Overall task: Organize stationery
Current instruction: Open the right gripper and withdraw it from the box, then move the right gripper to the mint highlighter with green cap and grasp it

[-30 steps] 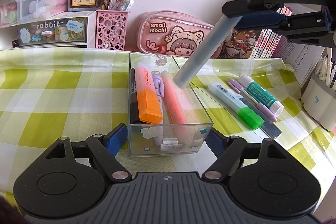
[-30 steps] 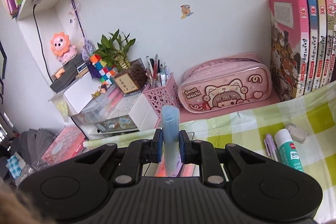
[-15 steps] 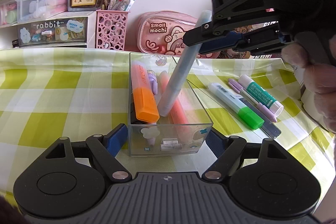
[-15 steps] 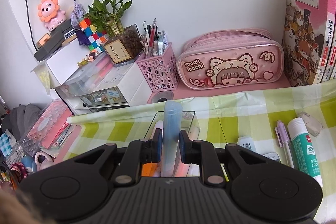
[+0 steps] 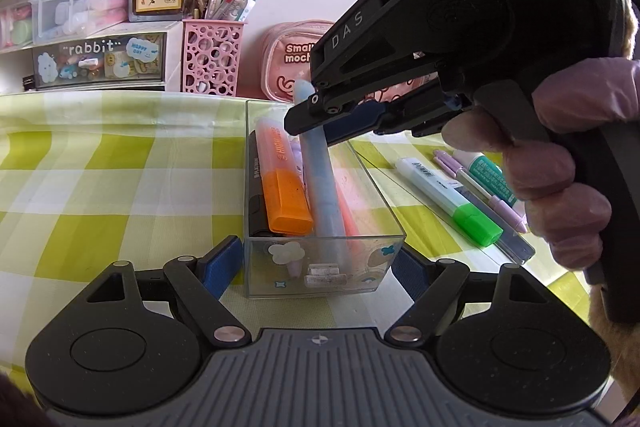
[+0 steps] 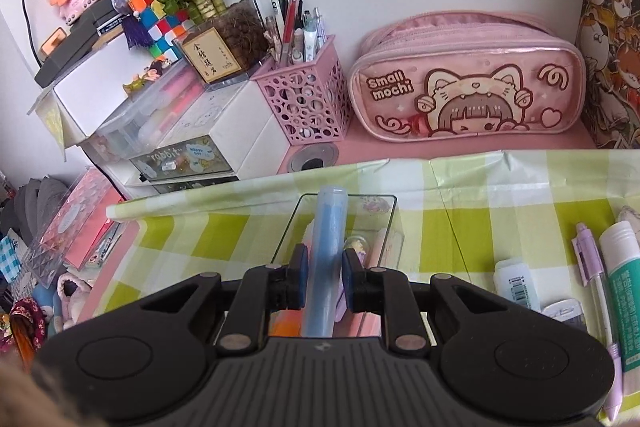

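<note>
A clear plastic box (image 5: 384,251) stands on the green-checked cloth, gripped at its near end by my left gripper (image 5: 318,263). It holds an orange highlighter (image 5: 282,183), a pink marker (image 5: 348,199) and a black pen. A light blue marker (image 5: 322,187) lies slanted in the box, its far end raised over the rim. My right gripper (image 6: 322,281) sits around its upper part, jaws slightly parted with small gaps beside the light blue marker (image 6: 326,263).
To the right of the box lie a green-capped highlighter (image 5: 452,199), a purple pen (image 5: 492,195), a glue stick (image 6: 624,291) and a ruler. At the back stand a pink pen holder (image 5: 212,61), a pink pencil case (image 6: 468,79), drawers (image 5: 100,59) and books.
My right gripper carried the blue marker down and leftward into the box, tilting it from steep to nearly lying. Its jaws have parted slightly from the marker. The left gripper stayed still.
</note>
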Available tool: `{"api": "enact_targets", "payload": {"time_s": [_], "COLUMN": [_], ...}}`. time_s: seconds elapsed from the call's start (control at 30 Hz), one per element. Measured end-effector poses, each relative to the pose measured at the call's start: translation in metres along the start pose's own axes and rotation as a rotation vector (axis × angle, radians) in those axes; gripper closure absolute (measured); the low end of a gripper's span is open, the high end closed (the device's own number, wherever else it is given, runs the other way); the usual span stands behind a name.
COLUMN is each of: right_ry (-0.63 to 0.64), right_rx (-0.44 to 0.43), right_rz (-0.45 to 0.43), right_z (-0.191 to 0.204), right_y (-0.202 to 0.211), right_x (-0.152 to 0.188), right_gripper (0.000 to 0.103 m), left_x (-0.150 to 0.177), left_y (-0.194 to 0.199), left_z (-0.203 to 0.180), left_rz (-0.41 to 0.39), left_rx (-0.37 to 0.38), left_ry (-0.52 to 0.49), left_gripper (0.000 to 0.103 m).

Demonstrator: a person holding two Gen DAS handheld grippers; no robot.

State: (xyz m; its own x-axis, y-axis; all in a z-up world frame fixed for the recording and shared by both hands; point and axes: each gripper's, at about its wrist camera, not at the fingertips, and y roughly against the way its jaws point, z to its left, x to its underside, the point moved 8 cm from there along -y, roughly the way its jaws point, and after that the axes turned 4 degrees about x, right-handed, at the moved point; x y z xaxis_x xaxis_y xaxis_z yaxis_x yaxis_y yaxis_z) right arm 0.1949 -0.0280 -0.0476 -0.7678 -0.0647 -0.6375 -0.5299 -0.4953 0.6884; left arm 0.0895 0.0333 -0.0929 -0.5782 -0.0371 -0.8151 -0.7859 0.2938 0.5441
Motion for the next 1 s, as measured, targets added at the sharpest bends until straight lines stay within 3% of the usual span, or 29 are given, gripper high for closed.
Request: {"api": "enact_targets", "payload": {"time_s": [0.47, 0.6, 1.0], "right_ry": [-0.013, -0.04, -0.056], "right_rx": [0.031, 0.045, 0.107], "right_rz": [-0.063, -0.083, -0.121], "right_z": [-0.012, -0.026, -0.073], "right_y": [0.027, 0.035, 0.064], "right_x": [0.0, 0.004, 0.022], "right_gripper": [0.049, 0.041, 0.038], "left_x": [0.0, 0.0, 0.0], "left_y": [0.0, 0.0, -0.001], "left_z": [-0.001, -0.001, -0.001], "left_rz": [0.0, 0.0, 0.002], "left_rx": [0.003, 0.003, 0.001], "left_ry": [0.0, 0.0, -0.003], "left_gripper": [0.024, 0.024, 0.024]}}
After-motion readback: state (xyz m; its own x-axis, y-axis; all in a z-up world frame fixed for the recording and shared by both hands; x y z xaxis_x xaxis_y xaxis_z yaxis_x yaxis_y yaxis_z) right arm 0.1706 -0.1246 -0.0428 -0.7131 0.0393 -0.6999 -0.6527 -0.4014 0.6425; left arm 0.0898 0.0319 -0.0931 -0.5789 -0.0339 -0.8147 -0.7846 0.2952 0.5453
